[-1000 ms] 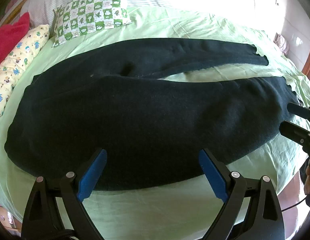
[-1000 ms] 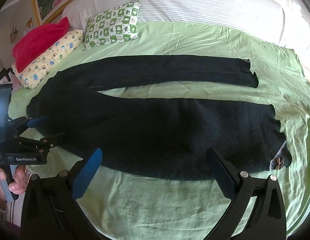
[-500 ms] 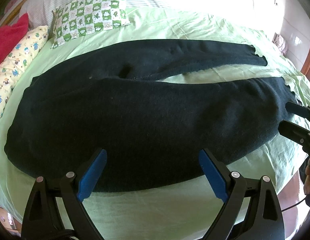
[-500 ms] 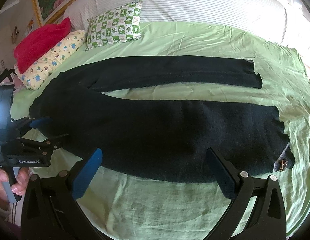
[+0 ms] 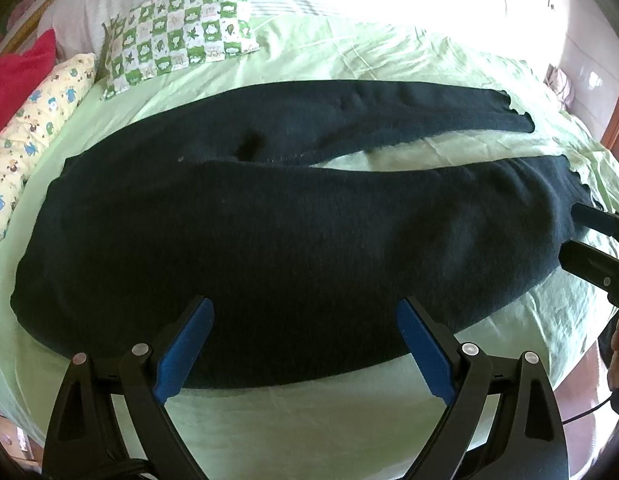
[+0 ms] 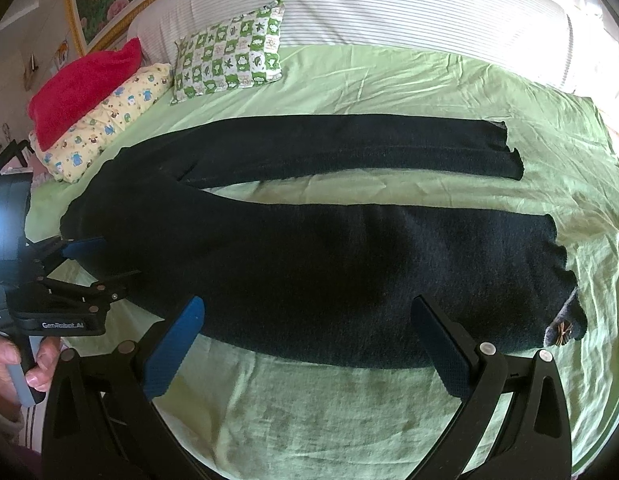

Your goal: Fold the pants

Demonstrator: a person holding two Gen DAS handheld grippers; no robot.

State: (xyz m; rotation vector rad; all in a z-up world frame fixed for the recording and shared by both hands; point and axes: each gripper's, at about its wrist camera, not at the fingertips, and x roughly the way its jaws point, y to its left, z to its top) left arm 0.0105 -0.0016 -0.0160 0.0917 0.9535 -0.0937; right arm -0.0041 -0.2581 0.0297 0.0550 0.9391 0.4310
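Note:
Black pants [image 5: 293, 232] lie flat on a light green bedsheet [image 5: 309, 412], waist to the left, both legs running right with a gap between them. They also fill the right wrist view [image 6: 329, 256]. My left gripper [image 5: 303, 344] is open and empty, hovering over the near edge of the pants near the waist. My right gripper [image 6: 307, 340] is open and empty over the near edge of the near leg. The near cuff [image 6: 565, 320] has a turned-up corner showing a small tag. Each gripper shows in the other's view, the right at the cuff [image 5: 589, 240], the left at the waist [image 6: 85, 268].
A green-and-white checked pillow [image 6: 229, 52], a yellow patterned pillow [image 6: 105, 120] and a red cushion [image 6: 85, 84] lie at the far left. A striped white headboard cushion [image 6: 389, 8] runs along the back. The bed's near edge [image 5: 309, 452] is just below my grippers.
Both grippers have risen and drawn back very slightly, so the pants sit a little lower in both views. The pants have not moved.

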